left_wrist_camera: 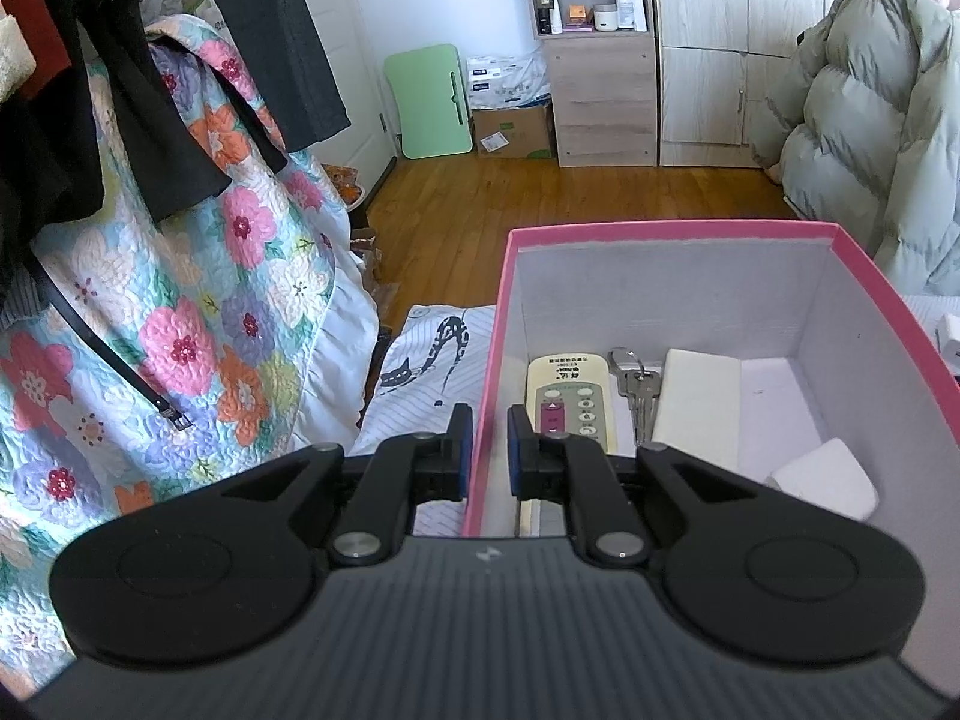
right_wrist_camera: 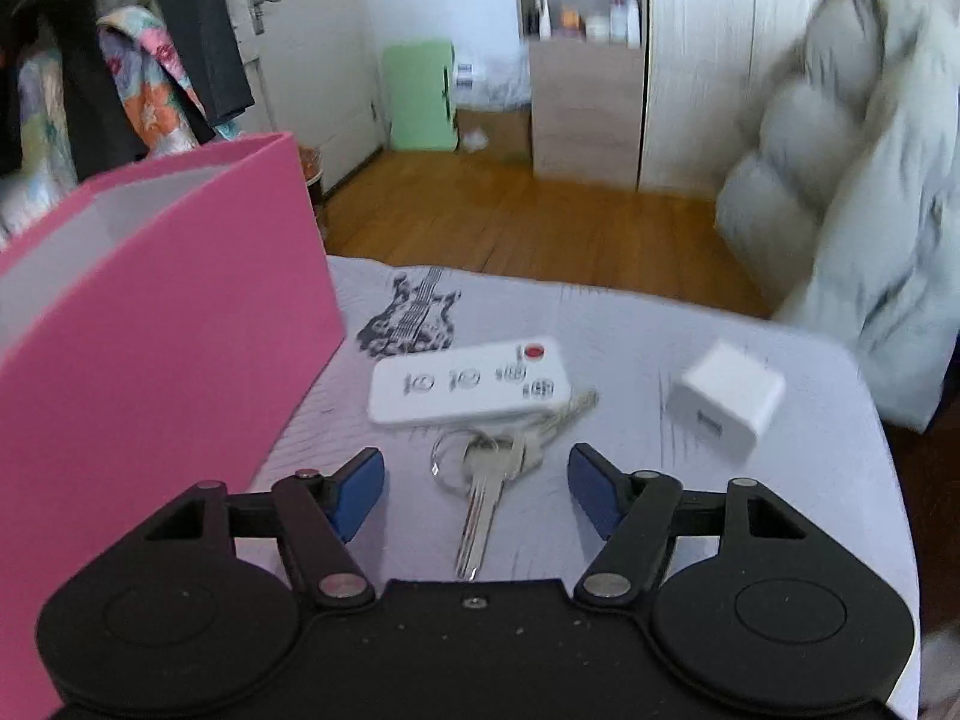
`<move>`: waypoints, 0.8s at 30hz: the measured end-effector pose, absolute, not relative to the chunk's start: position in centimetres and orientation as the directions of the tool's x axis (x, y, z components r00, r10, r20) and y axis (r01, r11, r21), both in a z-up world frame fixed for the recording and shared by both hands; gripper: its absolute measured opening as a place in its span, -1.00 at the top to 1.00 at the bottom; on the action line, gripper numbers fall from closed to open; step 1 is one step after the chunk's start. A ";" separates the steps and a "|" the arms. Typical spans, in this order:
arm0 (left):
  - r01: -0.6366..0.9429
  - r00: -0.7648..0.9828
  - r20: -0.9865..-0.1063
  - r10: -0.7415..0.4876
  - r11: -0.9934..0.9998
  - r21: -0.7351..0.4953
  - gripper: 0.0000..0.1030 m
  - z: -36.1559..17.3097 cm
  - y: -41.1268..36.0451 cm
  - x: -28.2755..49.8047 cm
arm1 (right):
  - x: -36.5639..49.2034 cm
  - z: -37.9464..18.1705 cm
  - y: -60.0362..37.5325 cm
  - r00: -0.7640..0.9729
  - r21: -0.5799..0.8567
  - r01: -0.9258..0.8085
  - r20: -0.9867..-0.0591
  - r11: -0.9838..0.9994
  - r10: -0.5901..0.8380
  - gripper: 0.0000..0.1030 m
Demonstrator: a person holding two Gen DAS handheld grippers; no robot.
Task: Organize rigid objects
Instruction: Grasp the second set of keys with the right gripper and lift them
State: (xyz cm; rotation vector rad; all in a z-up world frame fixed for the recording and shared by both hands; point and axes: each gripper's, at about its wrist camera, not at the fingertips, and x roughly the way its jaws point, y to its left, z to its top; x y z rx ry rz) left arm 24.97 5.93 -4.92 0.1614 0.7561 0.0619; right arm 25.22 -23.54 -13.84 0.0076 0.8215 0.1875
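Note:
A pink box (left_wrist_camera: 660, 230) with a white inside stands on the bed; it also shows at the left in the right wrist view (right_wrist_camera: 168, 312). Inside lie a beige remote (left_wrist_camera: 570, 396), a bunch of keys (left_wrist_camera: 636, 390), a white block (left_wrist_camera: 696, 402) and a small white adapter (left_wrist_camera: 825, 477). My left gripper (left_wrist_camera: 489, 450) is shut on the box's left wall. My right gripper (right_wrist_camera: 477, 480) is open and empty, low over a bunch of keys (right_wrist_camera: 486, 480) on the bed. A white remote (right_wrist_camera: 468, 384) and a white charger cube (right_wrist_camera: 723, 402) lie just beyond.
The bed sheet (right_wrist_camera: 600, 324) has a guitar print. A floral quilt (left_wrist_camera: 180, 312) and dark clothes hang at the left. A puffy pale jacket (left_wrist_camera: 870, 138) sits at the right. Beyond the bed are wooden floor, a shelf unit (left_wrist_camera: 600, 60) and wardrobe.

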 end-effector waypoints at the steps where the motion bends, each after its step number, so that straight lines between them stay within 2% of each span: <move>1: 0.001 0.725 -0.678 0.119 0.985 0.173 0.79 -4.9 5.9 25.0 | 25.1 -14.0 -23.1 0.683 0.056 -0.165 -0.714 0.985 0.155 -0.37; 2: 0.000 0.724 -0.679 0.122 0.984 0.177 0.79 -4.9 6.0 25.1 | 24.9 -14.0 -22.9 0.688 0.072 -0.169 -0.706 0.983 0.169 -0.24; 4: -0.002 0.720 -0.683 0.122 0.985 0.173 0.79 -4.8 6.2 25.1 | 24.6 -13.8 -22.7 0.700 0.068 -0.180 -0.692 0.981 0.176 0.29; 5: -0.002 0.720 -0.683 0.122 0.985 0.174 0.79 -4.8 6.2 25.1 | 24.3 -13.6 -22.7 0.709 0.064 -0.184 -0.683 0.981 0.177 0.49; 7: 0.000 0.721 -0.682 0.121 0.985 0.175 0.79 -4.7 6.2 25.1 | 23.5 -12.9 -23.3 0.745 0.074 -0.159 -0.646 0.985 0.168 0.53; 8: -0.001 0.721 -0.683 0.120 0.985 0.173 0.79 -4.7 6.2 25.0 | 22.9 -12.4 -23.5 0.760 0.090 -0.154 -0.626 0.984 0.176 0.81; 16: -0.003 0.717 -0.685 0.127 0.984 0.179 0.79 -4.6 6.1 25.2 | 20.5 -9.4 -24.7 0.775 0.209 -0.162 -0.578 0.964 0.255 0.82; 24: -0.008 0.718 -0.684 0.132 0.983 0.182 0.79 -4.6 6.1 25.3 | 17.1 -3.8 -24.0 0.830 0.238 -0.239 -0.453 0.941 0.325 0.82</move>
